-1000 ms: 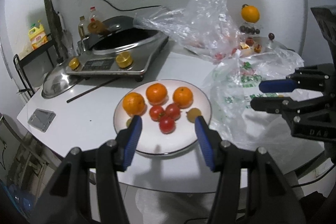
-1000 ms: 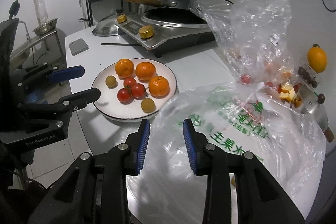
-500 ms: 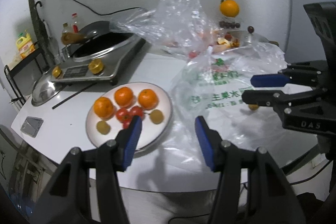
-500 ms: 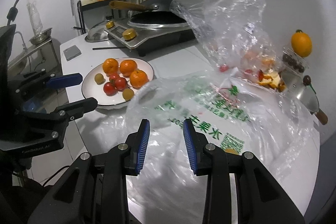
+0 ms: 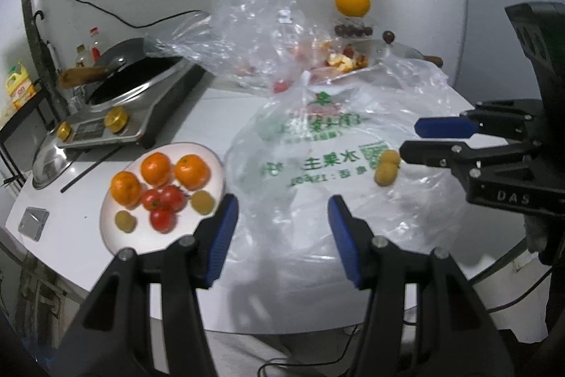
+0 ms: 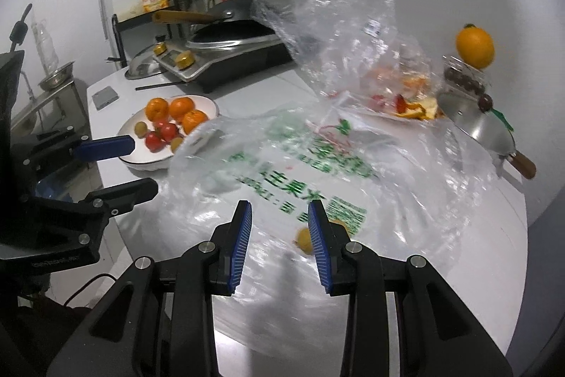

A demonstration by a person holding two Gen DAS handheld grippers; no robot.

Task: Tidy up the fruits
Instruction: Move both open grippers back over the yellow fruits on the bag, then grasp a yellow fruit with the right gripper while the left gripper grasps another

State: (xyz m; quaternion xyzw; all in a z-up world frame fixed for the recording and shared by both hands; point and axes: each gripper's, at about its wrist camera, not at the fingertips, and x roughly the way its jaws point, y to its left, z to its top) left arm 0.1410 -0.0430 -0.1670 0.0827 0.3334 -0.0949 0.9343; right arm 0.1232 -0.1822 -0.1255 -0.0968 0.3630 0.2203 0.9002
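A white plate (image 5: 106,232) (image 6: 208,102) on the round white table holds three oranges (image 5: 155,168), three tomatoes (image 5: 163,198) and two small yellow-green fruits (image 5: 203,202). A flat plastic bag with green print (image 5: 317,161) (image 6: 300,165) lies right of the plate. Two small yellow fruits (image 5: 387,166) (image 6: 305,240) show inside it. My left gripper (image 5: 282,228) is open and empty above the bag's near edge. My right gripper (image 6: 280,241) is open and empty over the bag, the yellow fruits just by its right finger.
A crumpled clear bag (image 5: 257,30) with fruit scraps stands behind. An induction cooker with a wok (image 5: 130,94), a pot lid (image 5: 49,161), chopsticks (image 5: 91,168) and a phone (image 5: 33,223) lie at left. An orange (image 5: 352,0) and a metal pan (image 6: 476,126) sit at back right.
Both grippers have swung right, away from the plate and over the printed bag. The two yellow fruits in the bag have come into view. Both stay open.
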